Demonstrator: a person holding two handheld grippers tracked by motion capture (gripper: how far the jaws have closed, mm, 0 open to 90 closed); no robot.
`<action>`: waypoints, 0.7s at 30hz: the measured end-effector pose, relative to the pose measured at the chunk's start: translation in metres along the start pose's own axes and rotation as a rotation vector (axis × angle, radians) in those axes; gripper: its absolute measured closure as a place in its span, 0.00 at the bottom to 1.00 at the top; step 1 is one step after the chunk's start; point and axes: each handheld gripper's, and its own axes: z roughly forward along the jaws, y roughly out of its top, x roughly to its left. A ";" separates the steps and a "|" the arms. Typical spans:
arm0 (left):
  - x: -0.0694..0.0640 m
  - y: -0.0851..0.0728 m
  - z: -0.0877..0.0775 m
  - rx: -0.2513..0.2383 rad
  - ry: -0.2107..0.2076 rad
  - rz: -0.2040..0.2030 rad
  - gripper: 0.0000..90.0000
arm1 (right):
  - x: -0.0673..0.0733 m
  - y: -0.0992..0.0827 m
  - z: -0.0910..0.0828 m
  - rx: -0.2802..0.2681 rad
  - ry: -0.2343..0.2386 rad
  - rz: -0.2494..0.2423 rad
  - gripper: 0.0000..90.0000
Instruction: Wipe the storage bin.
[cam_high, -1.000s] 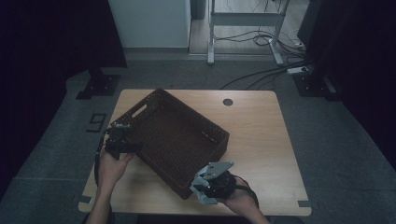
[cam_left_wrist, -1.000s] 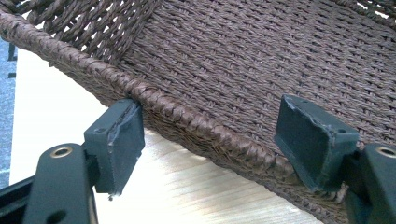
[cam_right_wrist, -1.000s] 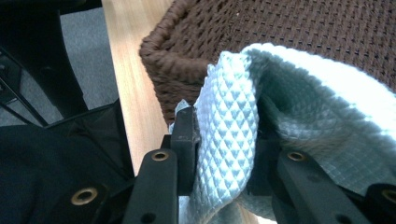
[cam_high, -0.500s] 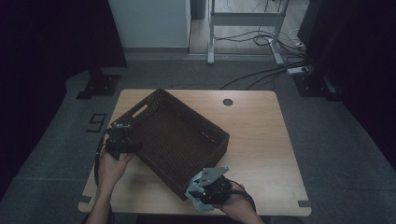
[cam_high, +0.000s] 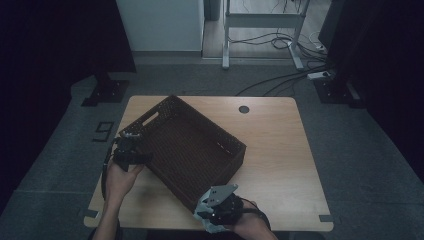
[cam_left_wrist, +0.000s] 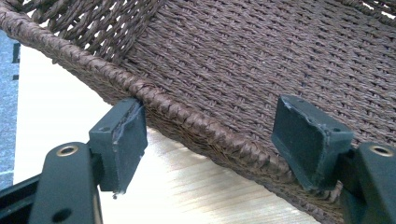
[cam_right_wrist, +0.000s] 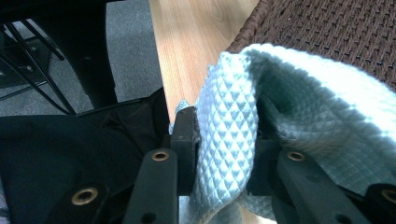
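since a second ago our right gripper (cam_high: 216, 212) has slid left along the table (cam_high: 280, 150) edge, clamped on the pale cloth (cam_right_wrist: 261, 135); our left gripper (cam_left_wrist: 219, 140) straddles the basket (cam_high: 192, 147) rim, jaws apart.

The light wooden rectangular tabletop (cam_high: 280, 150) has a small round dark grommet hole (cam_high: 244, 109) near its far edge, toward twelve o'clock. Beyond it, on the grey carpeted floor (cam_high: 360, 150), stands a white cabinet (cam_high: 160, 25) at eleven o'clock and a pale metal frame stand (cam_high: 260, 30) at one o'clock. Black cables (cam_high: 280, 82) trail across the floor toward a white power strip (cam_high: 320, 75) at two o'clock.
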 end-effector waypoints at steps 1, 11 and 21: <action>0.000 0.000 0.000 0.000 0.000 0.000 0.29 | 0.000 0.000 0.001 0.002 -0.001 -0.001 0.77; 0.000 0.000 0.000 0.001 -0.002 0.000 0.29 | 0.000 -0.006 0.017 0.053 0.007 -0.005 0.78; 0.001 0.000 0.000 0.001 -0.006 0.002 0.29 | -0.004 -0.014 0.030 0.094 0.016 0.010 0.78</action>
